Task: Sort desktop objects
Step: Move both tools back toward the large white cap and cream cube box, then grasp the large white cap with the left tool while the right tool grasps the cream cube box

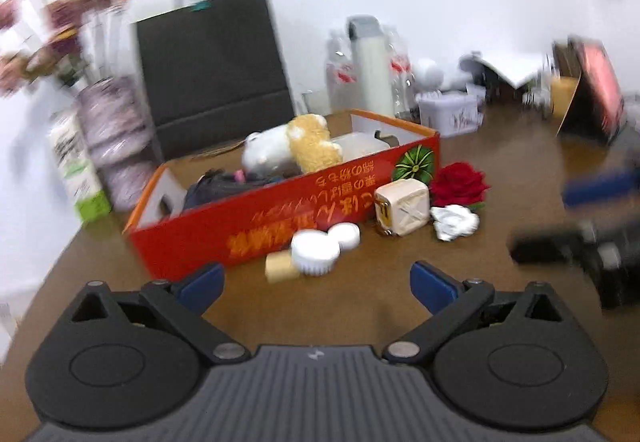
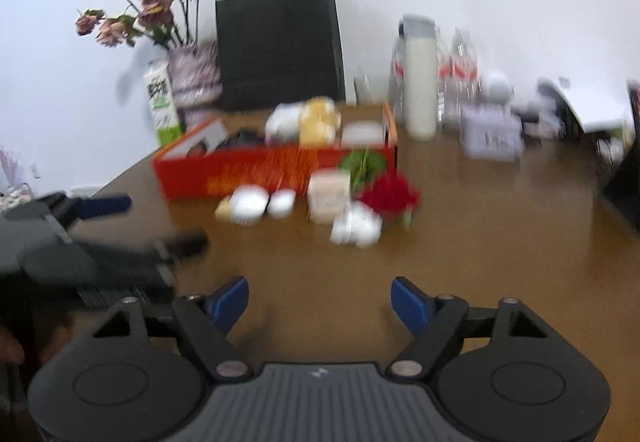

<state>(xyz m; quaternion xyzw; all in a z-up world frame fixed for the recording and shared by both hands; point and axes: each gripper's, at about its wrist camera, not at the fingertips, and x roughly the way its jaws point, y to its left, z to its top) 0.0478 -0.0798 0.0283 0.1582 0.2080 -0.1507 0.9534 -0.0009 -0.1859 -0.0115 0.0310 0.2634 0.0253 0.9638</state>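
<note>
A red cardboard box [image 1: 260, 218] [image 2: 256, 170] sits mid-table and holds a white-and-tan plush toy [image 1: 296, 148], a dark pouch [image 1: 216, 186] and a white container. In front of it lie a white round brush-like piece [image 1: 314, 252] [image 2: 248, 204], a small white cap [image 1: 344, 234], a cream cube [image 1: 402, 212] [image 2: 330, 196], a red rose [image 1: 460, 184] [image 2: 390, 194] and crumpled white paper [image 1: 456, 222] [image 2: 356, 228]. My left gripper [image 1: 318, 282] [image 2: 156, 222] is open and empty, short of the brush. My right gripper [image 2: 320, 298] [image 1: 576, 216] is open and empty, short of the paper.
Along the back stand a black paper bag [image 1: 212, 70], a vase of dried flowers [image 2: 192, 74], a green-white carton [image 2: 162, 106], a white bottle [image 2: 420, 82] and a tissue box [image 2: 492, 138]. The brown table [image 2: 480, 242] curves off at the left edge.
</note>
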